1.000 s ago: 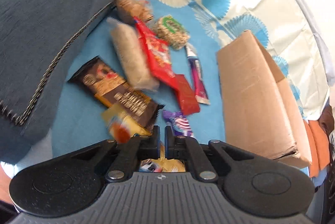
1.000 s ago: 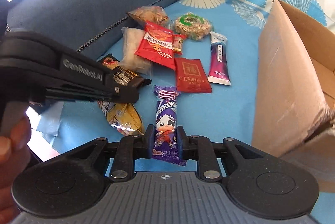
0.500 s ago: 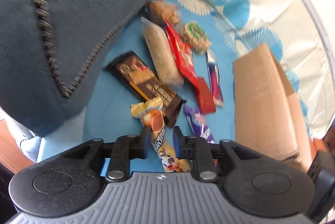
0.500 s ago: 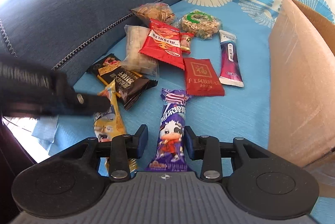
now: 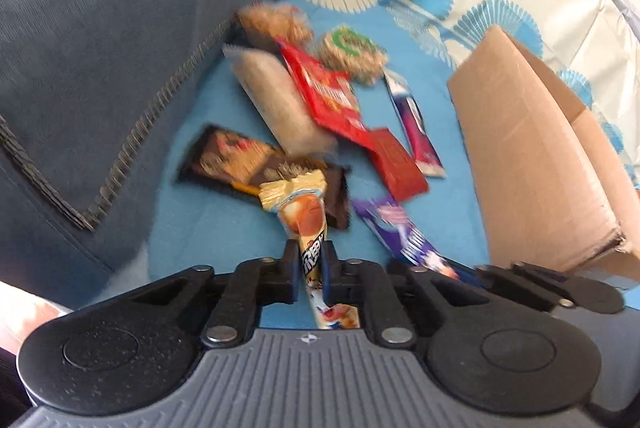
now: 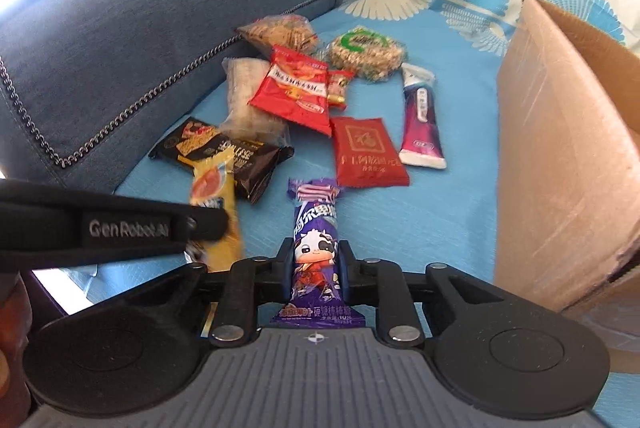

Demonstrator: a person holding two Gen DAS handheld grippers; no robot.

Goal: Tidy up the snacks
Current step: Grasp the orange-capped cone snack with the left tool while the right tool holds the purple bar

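left gripper (image 5: 310, 262): we have it clamped on the yellow candy stick (image 5: 308, 224); the jaws have just been closing, with the wrapper between them.
right gripper (image 6: 314, 260): clenched on the purple candy stick (image 6: 316, 248), cartoon cow facing up; its jaws have just been closing too, with the stick between the pads.
yellow candy stick: its far end overlaps the black snack pack (image 6: 224, 156); in the right wrist view it sits just left of the purple one.
rest of pile: we see the red pouch (image 6: 296, 92), flat red packet (image 6: 368, 152), clear rice bar (image 6: 250, 96), round green-label cake (image 6: 366, 52), brown snack bag (image 6: 280, 32) and purple-white tube (image 6: 420, 116), all lying loose on the blue sheet (image 6: 460, 196).
cardboard box (image 6: 560, 156): open, standing to the right of the pile, apart from both held sticks.
sofa cushion (image 6: 140, 28): blue, along the left edge of the pile.
left view: blurred, so we cannot read labels there.
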